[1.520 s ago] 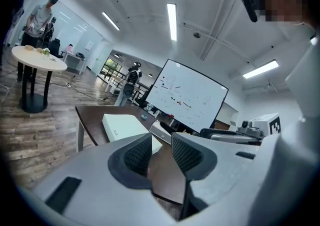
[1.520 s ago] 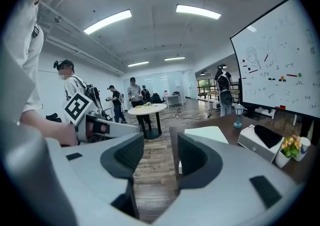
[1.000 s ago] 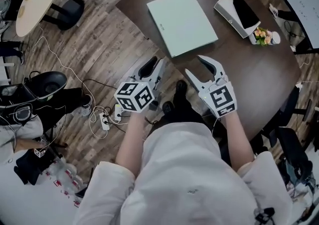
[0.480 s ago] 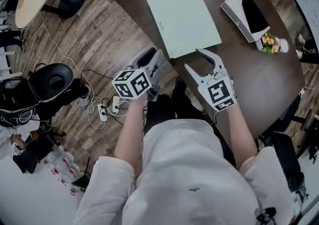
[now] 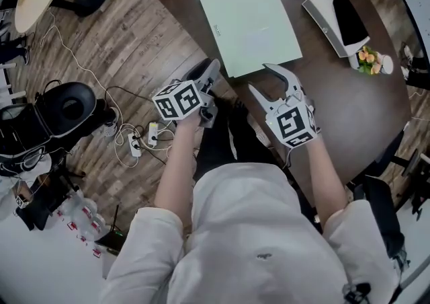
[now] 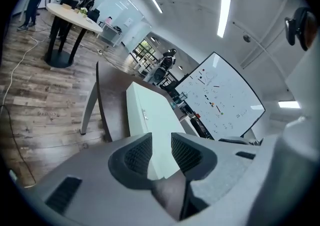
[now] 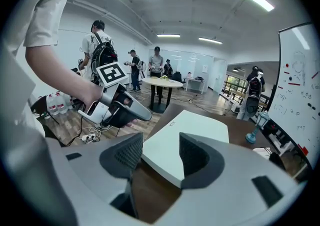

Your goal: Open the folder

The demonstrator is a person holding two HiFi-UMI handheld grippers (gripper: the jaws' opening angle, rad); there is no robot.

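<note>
The left gripper (image 5: 209, 68) is held with jaws narrowly parted and the right gripper (image 5: 261, 77) with jaws spread wide, both empty and brought closer to the folder (image 5: 250, 20) over the last second. The folder lies shut on the table (image 5: 336, 107) just beyond them, so a grasp of its near edge is judged imminent.

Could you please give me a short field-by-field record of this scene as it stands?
folder: pale green flat folder, closed, lying on dark brown round table
left: left gripper open, empty, by the table edge near folder's corner
right: right gripper open, empty, just short of folder's near edge
contact: none seen
</note>
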